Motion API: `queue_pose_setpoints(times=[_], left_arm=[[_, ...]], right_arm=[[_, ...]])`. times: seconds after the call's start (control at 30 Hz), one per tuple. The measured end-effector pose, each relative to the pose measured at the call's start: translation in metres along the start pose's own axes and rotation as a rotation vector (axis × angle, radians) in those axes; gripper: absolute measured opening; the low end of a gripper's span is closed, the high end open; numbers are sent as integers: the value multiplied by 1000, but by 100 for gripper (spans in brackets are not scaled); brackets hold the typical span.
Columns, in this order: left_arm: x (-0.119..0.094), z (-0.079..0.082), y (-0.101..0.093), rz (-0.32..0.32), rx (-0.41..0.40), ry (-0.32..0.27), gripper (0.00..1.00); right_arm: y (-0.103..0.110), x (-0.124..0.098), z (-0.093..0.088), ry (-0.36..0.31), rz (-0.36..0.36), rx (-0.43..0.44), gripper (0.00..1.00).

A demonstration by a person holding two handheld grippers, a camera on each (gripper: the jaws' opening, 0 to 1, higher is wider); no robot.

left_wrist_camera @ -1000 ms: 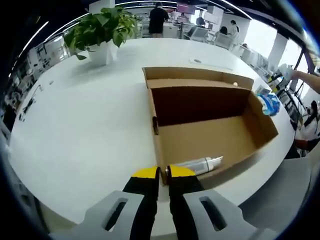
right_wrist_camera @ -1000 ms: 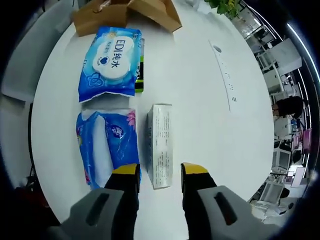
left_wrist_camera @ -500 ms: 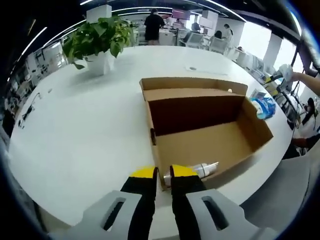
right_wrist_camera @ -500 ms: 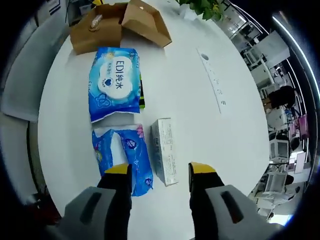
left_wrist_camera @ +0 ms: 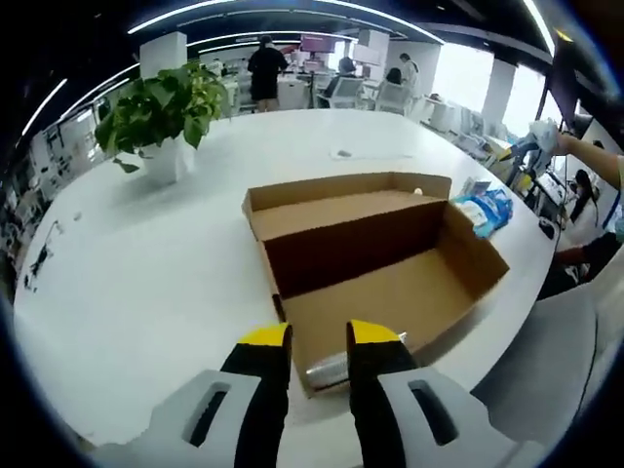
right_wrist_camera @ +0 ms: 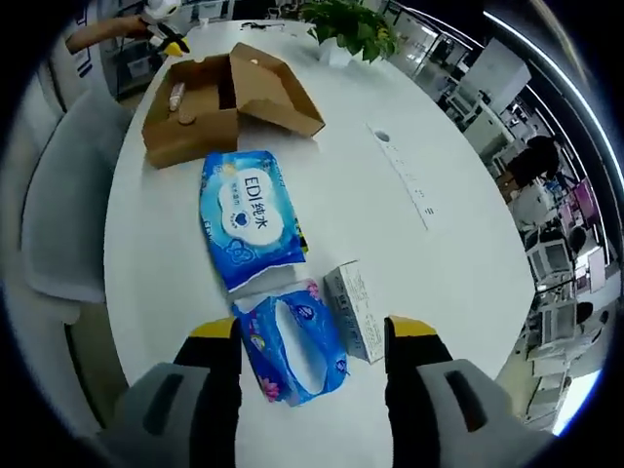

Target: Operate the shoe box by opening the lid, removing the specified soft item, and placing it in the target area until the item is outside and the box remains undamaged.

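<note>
While open, corrugated cardboard box (left_wrist_camera: 390,283), glossy tissue pack (right_wrist_camera: 292,346)

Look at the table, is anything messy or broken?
Nothing looks broken. The shoe box sits open and whole, with a silvery bottle lying on its side inside. The blue wipes pack, tissue pack and small white carton lie a bit askew.

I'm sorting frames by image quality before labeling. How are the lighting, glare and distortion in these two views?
Left gripper view: even ceiling-strip lighting, bright window glare at upper right, deep shadow inside the shoe box, table edge bowed by the fisheye. Right gripper view: the white table is nearly washed out, the wipes pack print stays readable, and the background desks curve and blur toward the rim.
</note>
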State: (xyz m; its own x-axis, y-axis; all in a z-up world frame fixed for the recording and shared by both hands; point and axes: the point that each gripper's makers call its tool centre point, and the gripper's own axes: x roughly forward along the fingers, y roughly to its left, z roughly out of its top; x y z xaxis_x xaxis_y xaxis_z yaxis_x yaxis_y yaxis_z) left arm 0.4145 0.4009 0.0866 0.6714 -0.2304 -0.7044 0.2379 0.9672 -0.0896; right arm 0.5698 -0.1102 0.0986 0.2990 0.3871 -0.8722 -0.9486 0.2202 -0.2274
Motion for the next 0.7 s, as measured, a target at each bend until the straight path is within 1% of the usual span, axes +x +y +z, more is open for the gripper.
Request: queue_pose_setpoints(times=[0.07,0.17,0.3,0.4,0.57,0.7], left_arm=[[0,3,-3,-15,27,1,25],[-1,7,-5,-41,74,-1,29],[-2,14,-8,-74,126,-3,33],[-1,19,-8,-89,181,10,37],[0,24,-8,-111,227,25,40],[2,26,-8,-126,267,45,42]], right_arm=[[5,-3,-1,4,-5,9,56],[13,-8,1,-6,-23,31,60],[26,-14,10,-56,-51,86,65],[29,-17,17,-96,-91,106,65],[40,-22,22,-124,-107,165,71],[48,-27,27,-151,-136,224,73]])
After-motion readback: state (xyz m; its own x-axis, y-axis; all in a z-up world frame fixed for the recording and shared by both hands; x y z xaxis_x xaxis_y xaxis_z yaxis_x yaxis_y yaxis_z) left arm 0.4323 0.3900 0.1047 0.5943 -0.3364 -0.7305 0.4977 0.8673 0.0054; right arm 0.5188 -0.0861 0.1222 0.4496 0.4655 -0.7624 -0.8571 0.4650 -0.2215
